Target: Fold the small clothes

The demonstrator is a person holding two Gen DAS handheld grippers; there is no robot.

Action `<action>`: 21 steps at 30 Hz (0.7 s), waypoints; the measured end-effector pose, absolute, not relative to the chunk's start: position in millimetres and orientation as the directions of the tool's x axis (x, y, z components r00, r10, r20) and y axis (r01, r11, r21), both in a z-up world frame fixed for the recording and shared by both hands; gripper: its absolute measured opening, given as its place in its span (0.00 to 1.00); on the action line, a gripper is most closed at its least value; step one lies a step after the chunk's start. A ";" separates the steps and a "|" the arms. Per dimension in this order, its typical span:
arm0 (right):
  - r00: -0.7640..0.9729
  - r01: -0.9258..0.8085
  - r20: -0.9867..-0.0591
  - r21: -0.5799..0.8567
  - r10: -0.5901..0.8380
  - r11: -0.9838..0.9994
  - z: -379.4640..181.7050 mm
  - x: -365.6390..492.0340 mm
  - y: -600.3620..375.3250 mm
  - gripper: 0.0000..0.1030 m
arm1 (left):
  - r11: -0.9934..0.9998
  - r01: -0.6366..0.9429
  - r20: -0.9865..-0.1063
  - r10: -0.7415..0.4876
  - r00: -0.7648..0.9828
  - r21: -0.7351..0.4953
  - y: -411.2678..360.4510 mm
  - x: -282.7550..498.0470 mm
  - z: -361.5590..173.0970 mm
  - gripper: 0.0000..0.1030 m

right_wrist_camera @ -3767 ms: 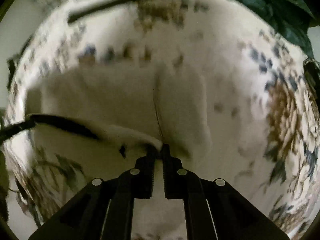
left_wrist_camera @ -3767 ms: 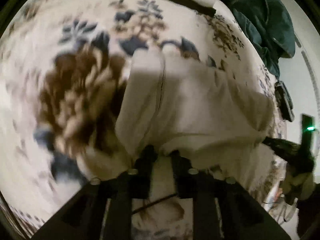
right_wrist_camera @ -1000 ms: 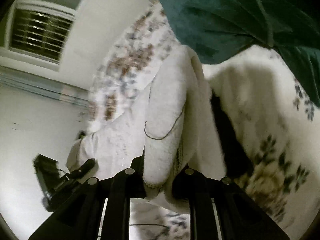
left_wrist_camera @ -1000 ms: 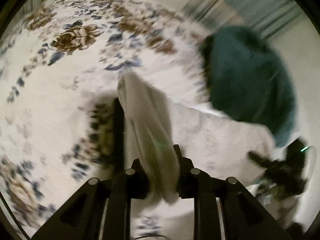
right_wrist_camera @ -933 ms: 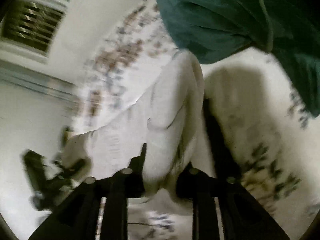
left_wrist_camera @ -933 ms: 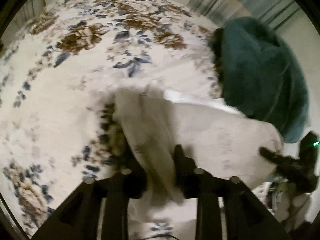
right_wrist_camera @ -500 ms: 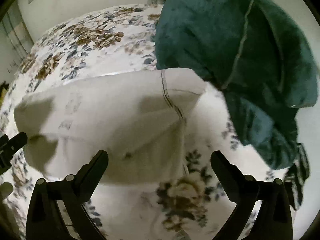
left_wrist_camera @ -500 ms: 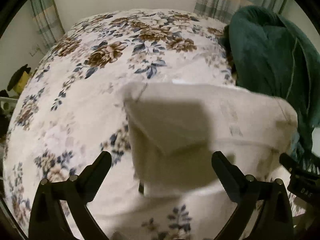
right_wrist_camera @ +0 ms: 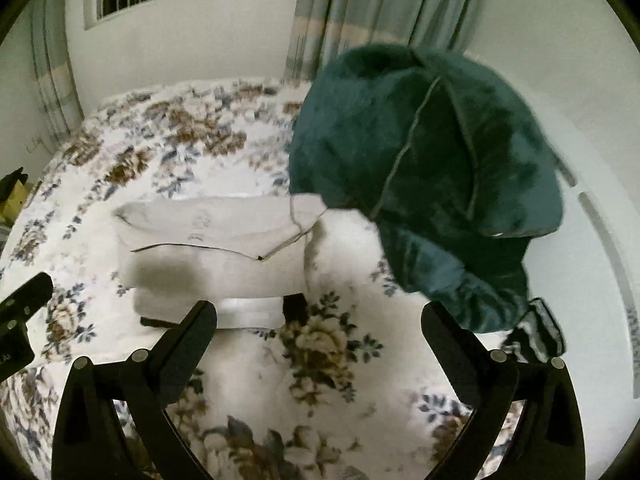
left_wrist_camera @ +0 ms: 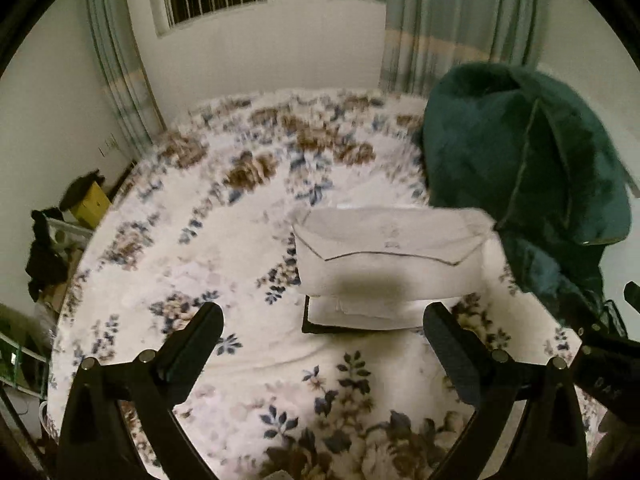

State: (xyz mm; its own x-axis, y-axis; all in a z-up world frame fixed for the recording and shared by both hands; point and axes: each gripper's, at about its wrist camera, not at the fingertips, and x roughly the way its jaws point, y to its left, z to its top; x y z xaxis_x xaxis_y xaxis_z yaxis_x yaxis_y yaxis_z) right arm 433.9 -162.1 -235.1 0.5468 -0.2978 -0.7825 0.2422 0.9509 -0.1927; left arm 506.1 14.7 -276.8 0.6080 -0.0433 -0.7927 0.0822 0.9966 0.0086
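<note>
Hovering with your left gripper [left_wrist_camera: 322,334] and right gripper [right_wrist_camera: 318,332] both spread wide and empty, you risk snagging the folded white garment [left_wrist_camera: 390,258] atop the stack on the floral bedspread [left_wrist_camera: 192,240], undoing its fold.

We see our right gripper [right_wrist_camera: 319,326] spread wide above the floral bedspread [right_wrist_camera: 320,364], holding nothing. Beyond its fingers lies the folded cream fleece garment [right_wrist_camera: 216,248] atop a thin stack, just beside a plush dark-green blanket [right_wrist_camera: 432,176].
</note>
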 end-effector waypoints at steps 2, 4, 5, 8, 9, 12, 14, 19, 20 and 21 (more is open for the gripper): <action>0.571 0.244 -0.764 -0.191 -0.300 0.951 -200.7 400.6 -156.6 1.00 | 0.996 0.086 -0.772 -0.052 0.633 0.003 16.7 475.4 -246.3 0.99; 0.596 0.246 -0.745 -0.185 -0.299 0.951 -169.3 371.4 -151.1 1.00 | 0.995 0.097 -0.763 -0.058 0.644 0.006 16.7 452.2 -223.6 0.99; 0.610 0.248 -0.732 -0.185 -0.302 0.951 -152.2 355.6 -147.9 1.00 | 0.995 0.102 -0.759 -0.061 0.649 0.007 17.0 444.0 -215.8 0.99; 0.652 0.259 -0.688 -0.192 -0.318 0.947 -106.4 311.0 -140.9 1.00 | 0.994 0.107 -0.736 -0.083 0.672 -0.014 21.7 405.9 -181.4 0.99; 0.662 0.259 -0.679 -0.190 -0.317 0.947 -94.4 299.3 -139.2 1.00 | 0.994 0.106 -0.732 -0.085 0.676 -0.016 22.4 398.4 -175.4 0.99; 0.693 0.260 -0.651 -0.175 -0.309 0.950 -54.6 259.9 -136.3 1.00 | 0.994 0.104 -0.721 -0.081 0.688 -0.012 24.2 368.4 -150.8 0.99; 0.714 0.261 -0.628 -0.170 -0.309 0.950 -31.3 234.8 -134.2 1.00 | 0.995 0.099 -0.704 -0.092 0.704 -0.031 27.0 346.5 -131.8 0.99; 0.756 0.254 -0.584 -0.152 -0.294 0.955 15.9 179.8 -129.8 1.00 | 0.996 0.086 -0.660 -0.085 0.747 -0.031 31.4 305.9 -98.0 0.99; 0.762 0.253 -0.577 -0.152 -0.294 0.955 22.6 171.6 -128.8 1.00 | 0.995 0.088 -0.657 -0.093 0.748 -0.040 32.5 298.9 -92.7 0.99; 0.768 0.253 -0.570 -0.148 -0.291 0.956 29.3 163.4 -128.4 1.00 | 0.996 0.085 -0.651 -0.091 0.754 -0.041 33.7 291.4 -87.8 0.99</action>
